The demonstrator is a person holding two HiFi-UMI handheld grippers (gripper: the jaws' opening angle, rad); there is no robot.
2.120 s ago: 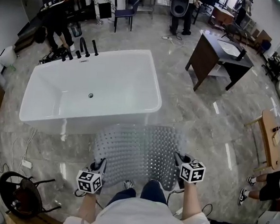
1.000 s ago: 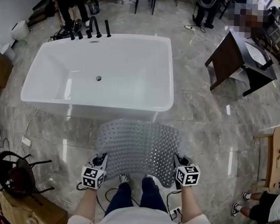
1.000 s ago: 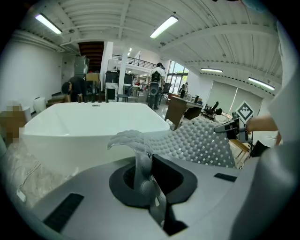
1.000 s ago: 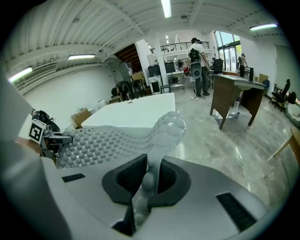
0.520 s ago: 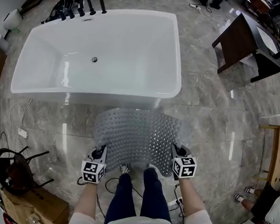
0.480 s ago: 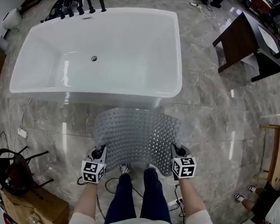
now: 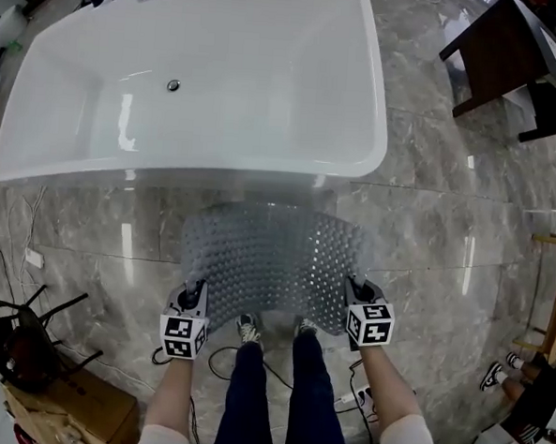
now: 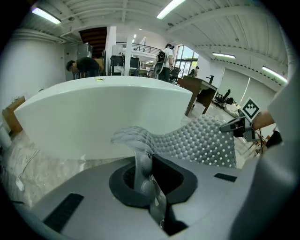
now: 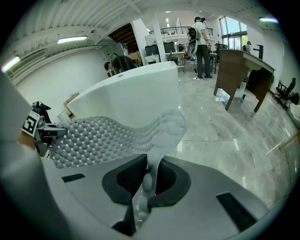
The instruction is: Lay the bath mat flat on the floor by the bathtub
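A translucent grey bath mat (image 7: 270, 268) with rows of bumps and holes hangs spread between both grippers, just in front of the white bathtub (image 7: 203, 71). My left gripper (image 7: 191, 300) is shut on the mat's near left corner (image 8: 140, 157). At the near right corner (image 9: 157, 154) my right gripper (image 7: 360, 296) is shut on the mat too. The mat sags in the middle and its far edge lies close to the tub's wall. In the left gripper view the mat (image 8: 201, 140) stretches away to the right gripper (image 8: 241, 127).
The person's legs and shoes (image 7: 273, 331) stand at the mat's near edge, on a grey marble floor (image 7: 429, 207). A cable (image 7: 223, 358) lies by the feet. A dark wooden vanity (image 7: 514, 52) stands at the far right, a black chair (image 7: 16, 351) and a cardboard box at the near left.
The view has tilted further down and closer to the tub. Both grippers have carried the mat forward and lower, toward the tub's side. The grips have not changed.
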